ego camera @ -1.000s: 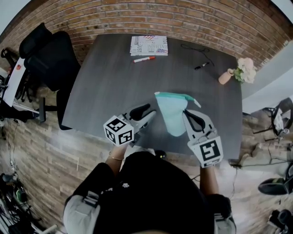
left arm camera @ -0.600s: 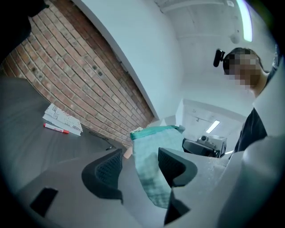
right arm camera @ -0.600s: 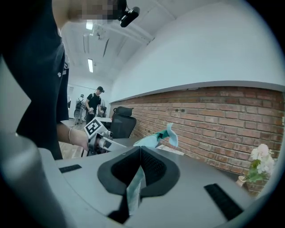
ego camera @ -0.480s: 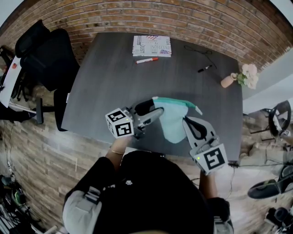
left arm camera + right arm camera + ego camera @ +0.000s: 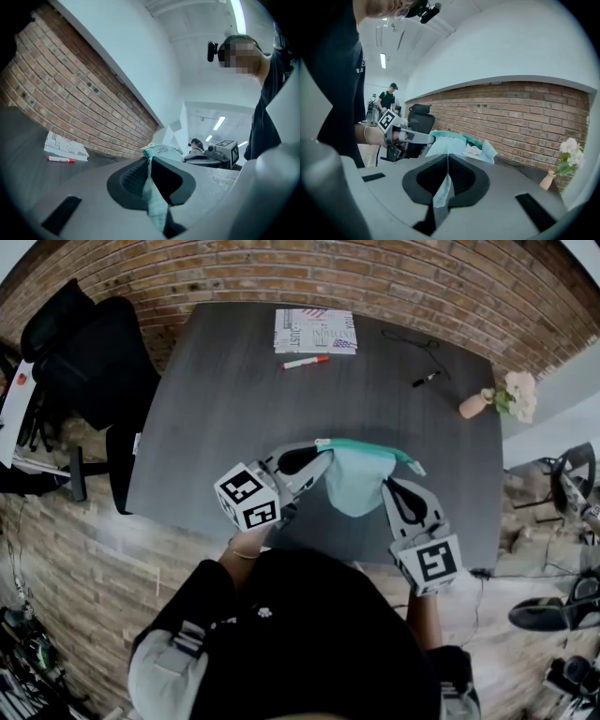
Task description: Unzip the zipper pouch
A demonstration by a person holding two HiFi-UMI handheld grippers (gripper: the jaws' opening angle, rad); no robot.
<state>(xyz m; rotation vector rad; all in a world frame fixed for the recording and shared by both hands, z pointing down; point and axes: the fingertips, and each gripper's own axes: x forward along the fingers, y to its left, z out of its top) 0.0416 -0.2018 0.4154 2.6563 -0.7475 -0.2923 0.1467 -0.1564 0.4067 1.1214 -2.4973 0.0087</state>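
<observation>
The left gripper (image 5: pixel 151 164) jaws have just been closing and now clamp teal fabric at the left end of the zipper pouch (image 5: pixel 356 479). The right gripper (image 5: pixel 447 158) jaws have just eased slightly apart but pinch the pouch's lower right edge. The pouch hangs between both grippers at the centre of the head view, zipper edge uppermost, above the near part of the dark table (image 5: pixel 234 399). A booklet (image 5: pixel 315 331) and a red marker (image 5: pixel 305 362) lie at upper centre.
</observation>
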